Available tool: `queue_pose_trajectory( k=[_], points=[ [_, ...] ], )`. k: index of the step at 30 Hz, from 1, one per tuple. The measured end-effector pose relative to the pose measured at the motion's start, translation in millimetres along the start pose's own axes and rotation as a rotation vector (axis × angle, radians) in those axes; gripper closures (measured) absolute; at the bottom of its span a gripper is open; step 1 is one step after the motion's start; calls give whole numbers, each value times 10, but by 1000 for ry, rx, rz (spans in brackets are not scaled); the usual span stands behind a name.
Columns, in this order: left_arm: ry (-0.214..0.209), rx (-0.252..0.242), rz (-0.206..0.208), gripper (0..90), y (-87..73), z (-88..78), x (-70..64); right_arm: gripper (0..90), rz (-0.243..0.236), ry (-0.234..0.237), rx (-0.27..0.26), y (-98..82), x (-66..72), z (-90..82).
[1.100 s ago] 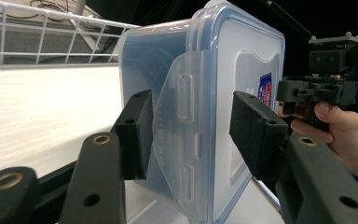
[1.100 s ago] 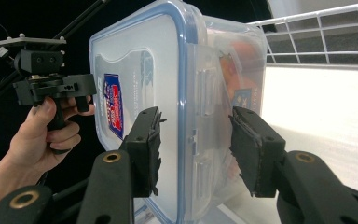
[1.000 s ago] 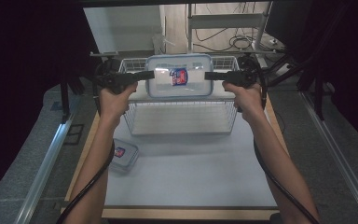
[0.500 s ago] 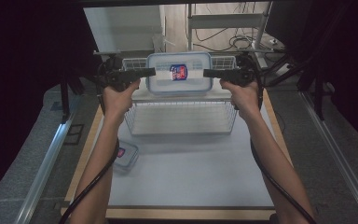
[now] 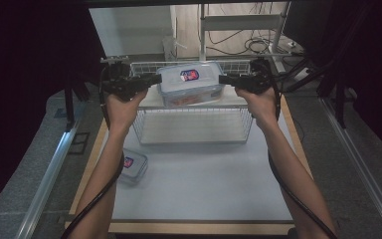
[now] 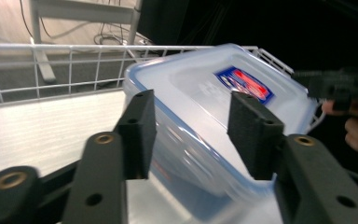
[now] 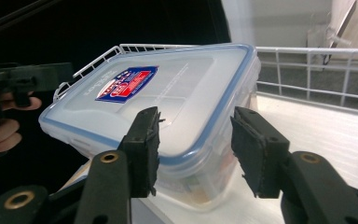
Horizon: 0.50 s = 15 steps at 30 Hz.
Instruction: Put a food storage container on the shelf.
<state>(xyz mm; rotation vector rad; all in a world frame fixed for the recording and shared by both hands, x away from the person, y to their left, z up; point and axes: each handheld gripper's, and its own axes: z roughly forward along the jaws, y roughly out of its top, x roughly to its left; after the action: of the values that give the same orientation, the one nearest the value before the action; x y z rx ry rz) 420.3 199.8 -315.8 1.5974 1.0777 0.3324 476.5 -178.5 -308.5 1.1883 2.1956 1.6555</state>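
Observation:
A clear plastic container [image 5: 191,82] with a blue-rimmed lid and a red and blue label rests tilted on the top shelf of a white wire rack [image 5: 194,124]. My left gripper [image 5: 156,78] is at its left end and my right gripper [image 5: 222,79] at its right end. In the left gripper view the jaws of the left gripper [image 6: 193,98] stand open, straddling the container [image 6: 214,107]. In the right gripper view the right gripper [image 7: 196,114] is open too, with a corner of the container [image 7: 168,93] between its pads.
A smaller lidded container [image 5: 132,167] lies on the white table [image 5: 199,189] near its left edge, in front of the rack. The rack's raised wire rim [image 6: 51,70] runs behind the big container. Cables and a stand are on the floor beyond the table.
Both grippers and the container rose slightly half a second ago and have come back down to about where they were. The jaws stay at the container's two ends.

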Motion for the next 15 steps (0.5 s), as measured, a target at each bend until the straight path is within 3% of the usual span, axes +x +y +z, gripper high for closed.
queue_pose_trajectory(
  k=[5, 8, 11, 15],
  points=[
    [-17, -1, 93, 766, -185, -140, -170, 607, -33, 4, -19, -64, 45, -116],
    [-27, 12, 151, 889, -331, -161, -270, 657, -84, -30, -12, -120, 99, -167],
    [-56, 45, 162, 899, -454, -101, -322, 671, -110, -40, -13, -189, 139, -205],
    [-56, 76, 164, 899, -549, 37, -326, 690, -123, -37, -8, -296, 165, -217]
  ],
)
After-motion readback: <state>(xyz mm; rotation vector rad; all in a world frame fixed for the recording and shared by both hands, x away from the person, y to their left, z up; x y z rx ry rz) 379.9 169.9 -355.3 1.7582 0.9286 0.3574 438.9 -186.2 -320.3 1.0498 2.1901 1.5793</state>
